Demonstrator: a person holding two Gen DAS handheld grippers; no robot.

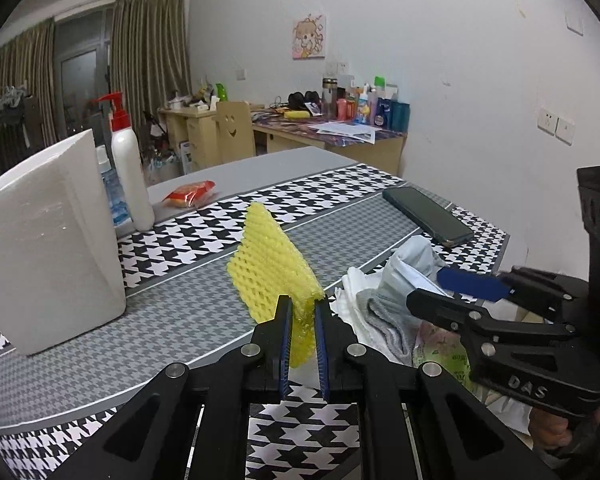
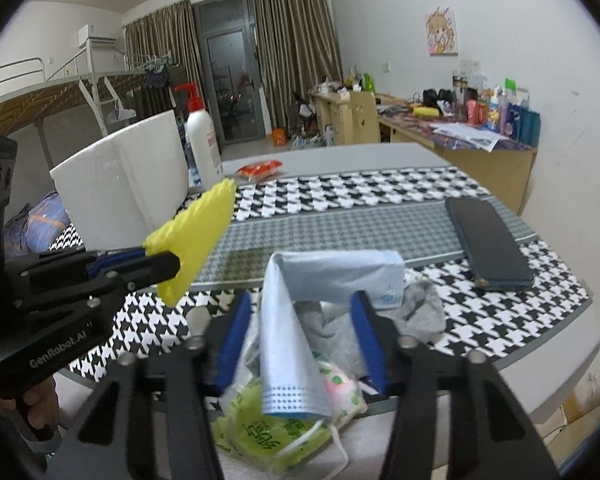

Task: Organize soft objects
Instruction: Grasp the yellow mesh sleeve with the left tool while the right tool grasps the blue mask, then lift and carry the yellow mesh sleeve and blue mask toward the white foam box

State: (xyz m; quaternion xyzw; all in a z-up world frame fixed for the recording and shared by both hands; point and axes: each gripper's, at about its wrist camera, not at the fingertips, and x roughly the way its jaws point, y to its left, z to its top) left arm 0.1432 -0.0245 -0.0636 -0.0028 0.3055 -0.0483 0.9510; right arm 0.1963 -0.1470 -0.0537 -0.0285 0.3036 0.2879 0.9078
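Yellow foam net sleeve [image 1: 274, 258] is flattened, off the table, its near end pinched, its far end tilted up. Pale blue face mask [image 2: 300, 308] is draped over a near-edge heap: grey sock [image 2: 420, 304], white cloth [image 1: 354, 292], green printed plastic bag [image 2: 268, 432].

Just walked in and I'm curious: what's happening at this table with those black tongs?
A person holds a gripper in each hand and is sorting soft things on the table. The left gripper is shut on a yellow foam net, lifted clear of the table. The right gripper sits over a pile of cloths and bags, its fingers either side of a blue face mask without pinching it. A white box stands nearby.
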